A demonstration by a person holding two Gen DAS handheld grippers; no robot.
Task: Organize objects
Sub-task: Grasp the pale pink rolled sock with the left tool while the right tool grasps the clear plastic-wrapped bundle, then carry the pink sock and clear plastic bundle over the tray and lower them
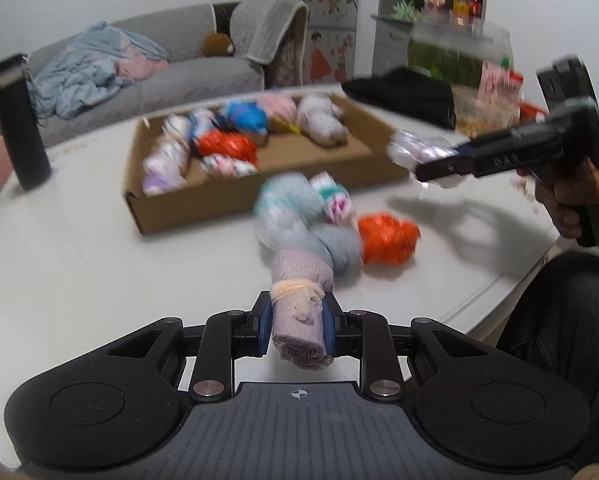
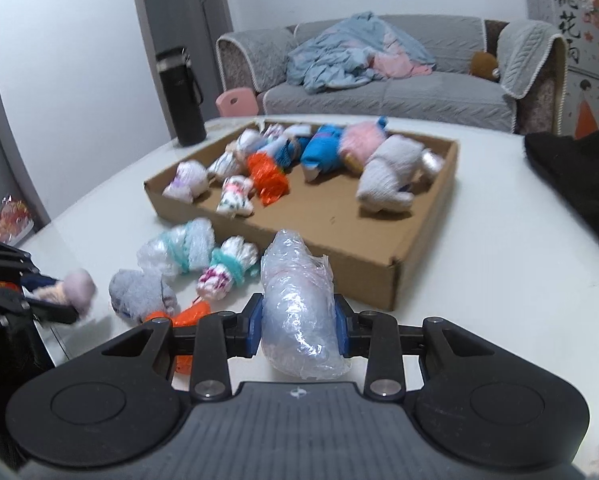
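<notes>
Lilac roll [image 1: 299, 312] clamped between left jaws; plastic bundle [image 2: 299, 312] between right jaws.

Only readable stuff was the black Chinese brush characters on the flowery wall panel [image 2: 567, 20] right of the sofa [image 2: 383, 88]: "桃花" plus a third one cut off. The right gripper [image 1: 427, 160] had raised lettering, too blurry to read.
</notes>
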